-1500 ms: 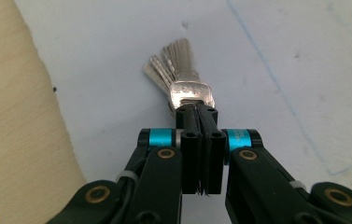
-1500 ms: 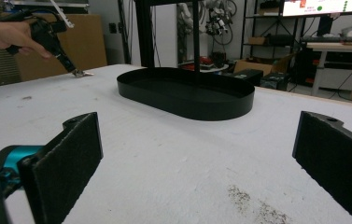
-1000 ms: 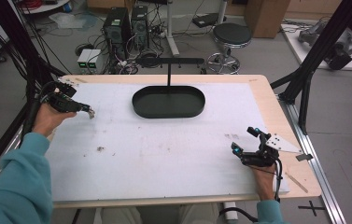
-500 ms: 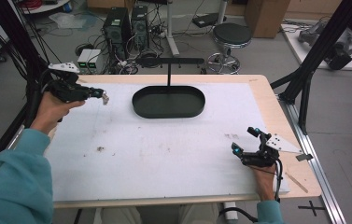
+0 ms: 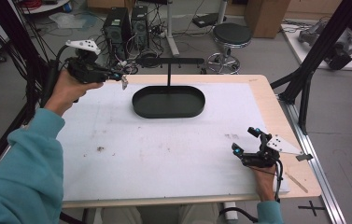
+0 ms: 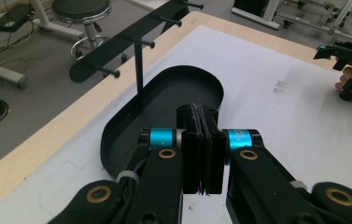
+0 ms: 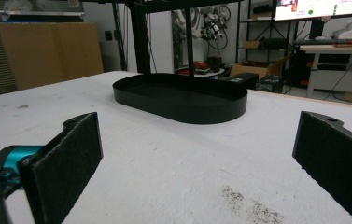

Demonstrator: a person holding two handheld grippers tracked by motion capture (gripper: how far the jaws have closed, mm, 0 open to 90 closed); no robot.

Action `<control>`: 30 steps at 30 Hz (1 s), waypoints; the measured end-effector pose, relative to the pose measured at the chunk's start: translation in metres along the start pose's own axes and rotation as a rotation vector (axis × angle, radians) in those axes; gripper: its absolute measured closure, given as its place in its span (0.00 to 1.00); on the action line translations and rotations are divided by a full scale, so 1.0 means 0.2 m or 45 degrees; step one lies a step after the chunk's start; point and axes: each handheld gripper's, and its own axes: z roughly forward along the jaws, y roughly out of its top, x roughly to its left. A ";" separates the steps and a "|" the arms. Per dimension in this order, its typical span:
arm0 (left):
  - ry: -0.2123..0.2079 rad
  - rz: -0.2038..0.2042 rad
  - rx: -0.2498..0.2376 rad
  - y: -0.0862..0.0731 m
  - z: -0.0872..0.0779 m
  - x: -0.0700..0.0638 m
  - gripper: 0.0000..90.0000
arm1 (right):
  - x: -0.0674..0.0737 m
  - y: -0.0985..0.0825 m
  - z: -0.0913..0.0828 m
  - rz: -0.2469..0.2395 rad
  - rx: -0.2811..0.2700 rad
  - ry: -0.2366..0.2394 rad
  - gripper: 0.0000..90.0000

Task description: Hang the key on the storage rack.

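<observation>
A black oval tray (image 5: pixel 185 105) lies at the far middle of the white mat. A thin post rises from it to a black crossbar with pegs (image 5: pixel 169 60). My left gripper (image 5: pixel 123 80) is held in the air above the table's far-left corner, pointing toward the tray. Its jaws are shut, with the pads pressed together in the left gripper view (image 6: pixel 200 114), where the tray (image 6: pixel 117 140) sits just beyond them. My right gripper (image 5: pixel 244 140) rests on the mat near the front right. It stands open and empty (image 7: pixel 206 144), facing the tray (image 7: pixel 180 105).
The white mat (image 5: pixel 164 154) has a few dark smudges (image 5: pixel 100 149). A thin wooden stick (image 5: pixel 297 182) lies on the table's right border. Behind the table are a stool (image 5: pixel 231 35), computer towers (image 5: pixel 122 23) and cables. A black frame leg (image 5: pixel 304 88) stands at the right.
My left hand has lifted from the mat's left edge and moved up and toward the tray's far-left side, with the gripper staying shut. The right hand has not moved.
</observation>
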 end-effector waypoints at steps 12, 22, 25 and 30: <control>-0.025 0.058 0.059 0.15 0.12 0.01 0.98 | 0.00 0.00 0.00 -0.005 0.001 0.003 0.01; -0.031 0.052 0.089 0.20 0.23 0.07 0.98 | 0.01 0.00 0.00 -0.014 0.001 0.001 0.01; -0.027 0.036 0.098 0.20 0.26 0.10 0.98 | 0.01 0.00 0.00 -0.021 0.001 0.002 0.01; -0.010 0.010 0.115 0.18 0.30 0.15 0.98 | 0.01 0.00 0.00 -0.021 0.005 0.005 0.01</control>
